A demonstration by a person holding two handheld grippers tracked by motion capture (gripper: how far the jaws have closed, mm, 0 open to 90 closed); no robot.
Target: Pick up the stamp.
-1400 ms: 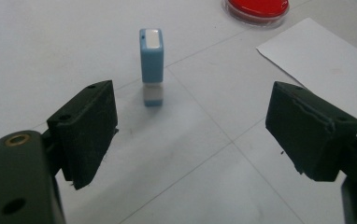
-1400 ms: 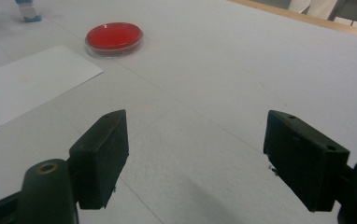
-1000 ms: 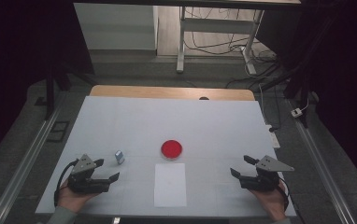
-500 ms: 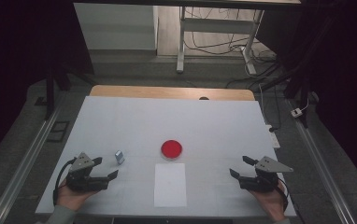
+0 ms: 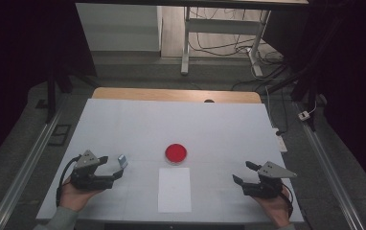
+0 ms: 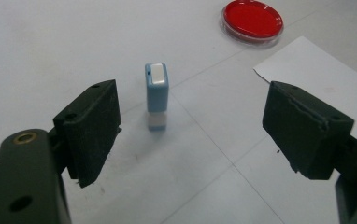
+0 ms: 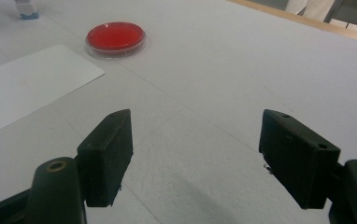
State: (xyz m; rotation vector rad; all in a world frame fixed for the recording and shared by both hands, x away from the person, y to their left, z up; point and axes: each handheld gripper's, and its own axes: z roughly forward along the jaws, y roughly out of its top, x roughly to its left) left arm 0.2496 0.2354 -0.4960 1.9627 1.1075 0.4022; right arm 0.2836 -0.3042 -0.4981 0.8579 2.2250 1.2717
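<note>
- Blue plastic and tall for its footing, the small upright block with a white cap and a pale base (image 6: 157,95) stands on the white desk (image 5: 219,129), just ahead of the left claw (image 5: 115,168) and well to the left of the red-filled round clear dish (image 5: 177,153).
- The left claw is spread wide, its jaws apart from the block on both sides; if one jaw touches first, the narrow block will likely tip or skid toward the dish.
- A close too high, on the cap, could let the block pivot.
- The right claw (image 5: 244,173) is also spread, holding nothing, on the far side of the dish from the block; the white paper sheet (image 5: 174,189) lies just below the dish.
- What the block is stays unclear: any marking is too small to read, and its far face is hidden.
</note>
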